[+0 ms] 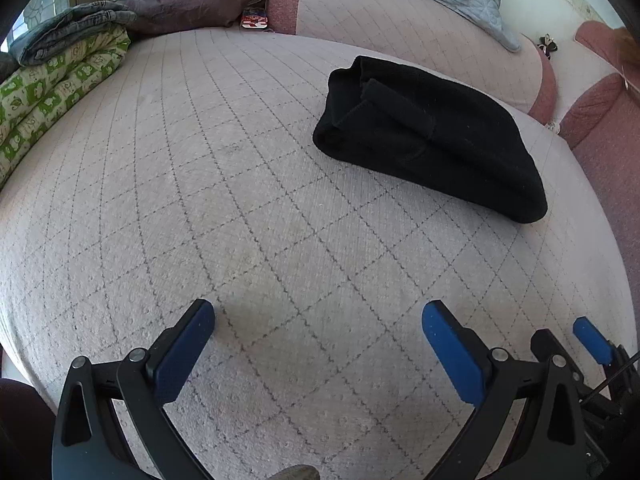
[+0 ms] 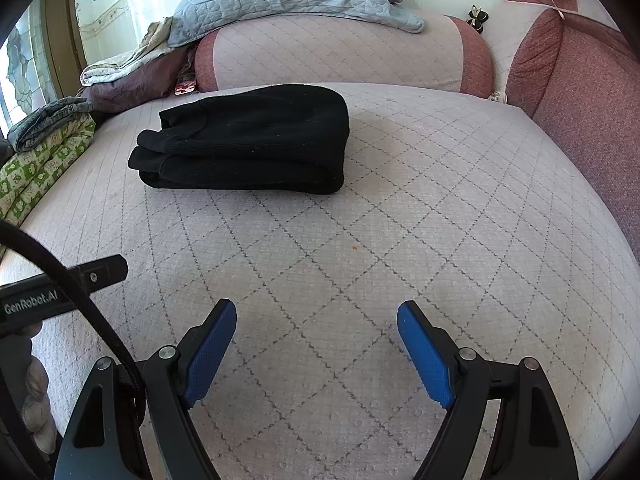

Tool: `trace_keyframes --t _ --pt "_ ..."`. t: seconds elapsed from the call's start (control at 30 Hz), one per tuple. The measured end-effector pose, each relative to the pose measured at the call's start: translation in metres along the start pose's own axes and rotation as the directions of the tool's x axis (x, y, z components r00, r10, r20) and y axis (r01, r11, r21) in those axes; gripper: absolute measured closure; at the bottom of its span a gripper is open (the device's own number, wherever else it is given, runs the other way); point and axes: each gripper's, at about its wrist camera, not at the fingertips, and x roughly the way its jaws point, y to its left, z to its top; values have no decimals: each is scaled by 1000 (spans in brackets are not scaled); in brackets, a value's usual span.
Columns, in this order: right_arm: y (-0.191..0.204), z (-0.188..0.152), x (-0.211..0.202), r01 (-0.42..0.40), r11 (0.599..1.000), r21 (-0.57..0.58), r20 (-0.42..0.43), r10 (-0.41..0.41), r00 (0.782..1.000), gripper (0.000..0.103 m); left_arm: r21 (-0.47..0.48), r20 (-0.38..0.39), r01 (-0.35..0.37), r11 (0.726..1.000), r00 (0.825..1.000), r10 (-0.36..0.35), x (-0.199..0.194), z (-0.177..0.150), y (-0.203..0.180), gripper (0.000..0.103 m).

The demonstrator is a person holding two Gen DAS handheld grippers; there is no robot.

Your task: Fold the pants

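Already the black pants (image 2: 244,140) lie as a compact folded bundle on the quilted cushion (image 2: 360,240), toward its back, just in front of the pink-and-grey bolster (image 2: 340,52); the green patterned bedding (image 2: 40,168) sits well off to the bundle's left. Neither tool touches the cloth. The left tongs (image 1: 318,324) hang over bare cushion well short of the pants, blue pads spread wide with nothing between them. The right tongs (image 2: 316,320) are likewise spread and empty, also near the cushion's front edge and apart from the bundle.

Judging by the stacked layers and the rounded fold on the bundle's right side, the folding looks finished or nearly so. The fabric appears thick, soft and matte, perhaps a knit or fleece: probably light enough to lift easily, not slippery, but limp, so the layers could slump or slide apart if raised from one point. The loose ends at the bundle's left look most likely to spill. A safer hold would pinch through all the layers at the rounded fold, with the other tongs steadying the open left end.
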Motion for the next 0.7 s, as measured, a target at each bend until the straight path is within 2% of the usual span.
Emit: trace_keyframes --t 0.37,0.7 --pt "-4 1 -2 6 1000 8 1 -6 1000 16 25 0 -30 999 1000 30 2 -4 -7 0" --pt "0 -2 2 3 1000 4 -12 -3 1000 16 17 0 -27 999 1000 27 2 -3 -7 0"
